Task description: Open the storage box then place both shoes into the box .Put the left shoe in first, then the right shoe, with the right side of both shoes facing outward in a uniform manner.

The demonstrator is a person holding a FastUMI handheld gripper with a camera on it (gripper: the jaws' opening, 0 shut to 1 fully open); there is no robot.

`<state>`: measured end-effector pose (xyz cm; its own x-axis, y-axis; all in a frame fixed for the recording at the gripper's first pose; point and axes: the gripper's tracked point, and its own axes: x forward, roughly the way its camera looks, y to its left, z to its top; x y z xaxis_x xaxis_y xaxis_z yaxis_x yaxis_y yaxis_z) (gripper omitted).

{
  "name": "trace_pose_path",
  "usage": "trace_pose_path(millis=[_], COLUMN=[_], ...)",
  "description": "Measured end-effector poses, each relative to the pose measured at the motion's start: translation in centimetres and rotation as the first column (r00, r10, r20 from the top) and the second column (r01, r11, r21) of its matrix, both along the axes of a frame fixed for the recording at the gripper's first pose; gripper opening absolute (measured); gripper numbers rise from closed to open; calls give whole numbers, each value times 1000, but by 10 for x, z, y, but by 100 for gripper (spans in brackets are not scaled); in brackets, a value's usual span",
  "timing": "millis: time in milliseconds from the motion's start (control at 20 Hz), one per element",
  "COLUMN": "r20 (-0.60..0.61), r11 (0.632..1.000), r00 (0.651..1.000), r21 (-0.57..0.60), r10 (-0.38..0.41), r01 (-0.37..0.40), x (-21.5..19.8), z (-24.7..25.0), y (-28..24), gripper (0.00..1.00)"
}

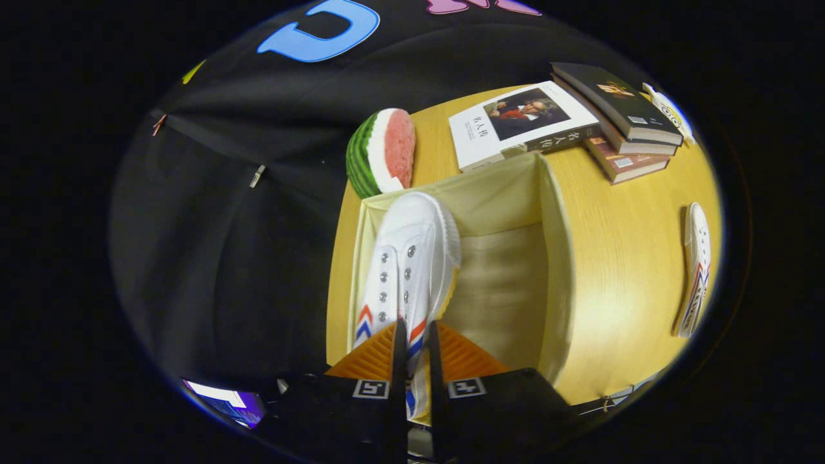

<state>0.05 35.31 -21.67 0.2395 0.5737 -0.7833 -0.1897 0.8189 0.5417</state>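
Tool clamped on white canvas shoe w/ red-blue chevrons, held over open cream fabric storage box. Lower toe-first along box's 9 o'clock wall; 2nd matching shoe waits on worktop at 3 o'clock.

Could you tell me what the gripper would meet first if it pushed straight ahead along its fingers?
The gripper is shut on the white shoe, which extends ahead of it. Carried straight on, the shoe's toe would probably meet the far wall of the open storage box first, though depth is hard to judge.
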Motion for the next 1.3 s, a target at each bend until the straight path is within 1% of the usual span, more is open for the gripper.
trace_pose_path(millis=[50,150,250,350,450,550,650,750,800,1000,1150,1300], r20=[10,47,95,153,193,261,323,370,379,379,333,266], r11=[1000,1000,1000,999,999,1000,999,996,992,969,956,938], r00=[1000,999,995,988,981,965,946,928,925,925,940,956], r21=[22,17,21,40,46,23,-17,-67,-96,-212,-244,-282], r10=[-3,-6,-5,-15,2,-3,-21,-35,-34,-35,-76,-125], r01=[2,5,3,8,-11,-3,28,64,76,124,164,201], x=[5,7,12,21,24,33,43,51,53,65,69,76], z=[3,15,27,50,74,98,115,125,127,108,81,37], y=[4,-4,-11,-28,-51,-89,-137,-191,-216,-316,-374,-426], gripper=[45,98,98,98,98,98,99,99,99,99,99,99])
